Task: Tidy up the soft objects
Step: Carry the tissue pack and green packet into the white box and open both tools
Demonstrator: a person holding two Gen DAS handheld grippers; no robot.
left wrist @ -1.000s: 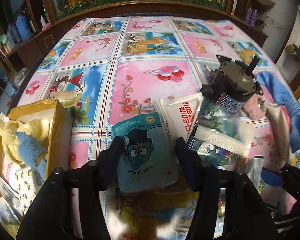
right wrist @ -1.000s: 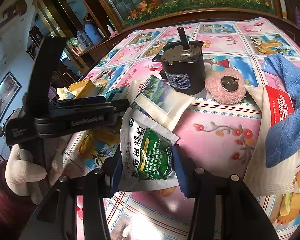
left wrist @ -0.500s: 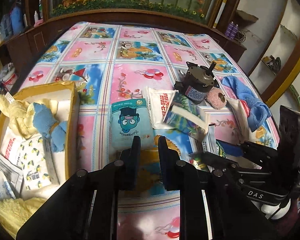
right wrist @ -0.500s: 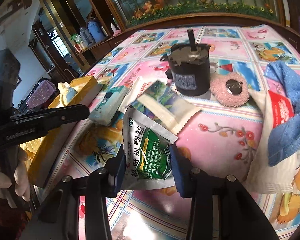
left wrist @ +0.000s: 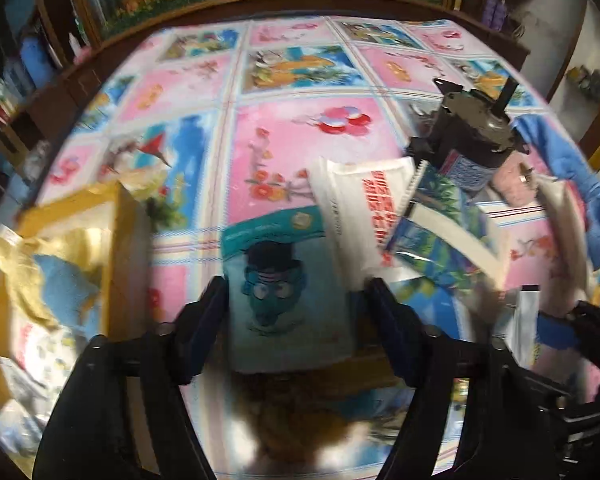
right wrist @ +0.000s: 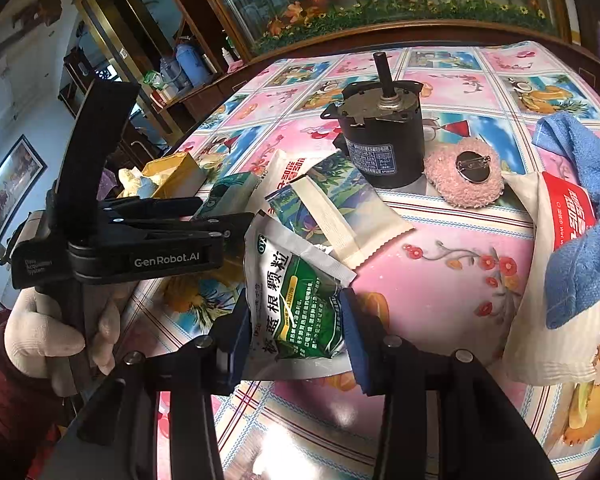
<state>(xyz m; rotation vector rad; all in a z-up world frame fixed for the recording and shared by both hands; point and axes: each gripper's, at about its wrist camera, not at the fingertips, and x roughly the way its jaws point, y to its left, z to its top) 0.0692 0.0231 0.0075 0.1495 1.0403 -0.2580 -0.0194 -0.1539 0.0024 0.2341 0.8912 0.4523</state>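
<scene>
A table covered in a bright pink and blue cartoon cloth (left wrist: 312, 148) holds a scatter of soft packets. The left gripper (left wrist: 296, 304) has its jaws spread wide on either side of a teal tissue pack (left wrist: 288, 292) with a cartoon face, not pressing it; the view is blurred. To its left sits a yellow box (left wrist: 120, 248) containing yellow and blue cloths. The right gripper (right wrist: 296, 328) has its jaws partly open around the lower end of a green and white sachet (right wrist: 292, 300) lying flat on the cloth; whether the pads touch it cannot be told. Beyond the sachet lie a leaf-printed pouch (right wrist: 336, 208), a black motor (right wrist: 380, 136) standing upright, a pink fuzzy disc (right wrist: 464, 172) and a blue towel (right wrist: 584, 216) draped over a white bag (right wrist: 548, 292).
</scene>
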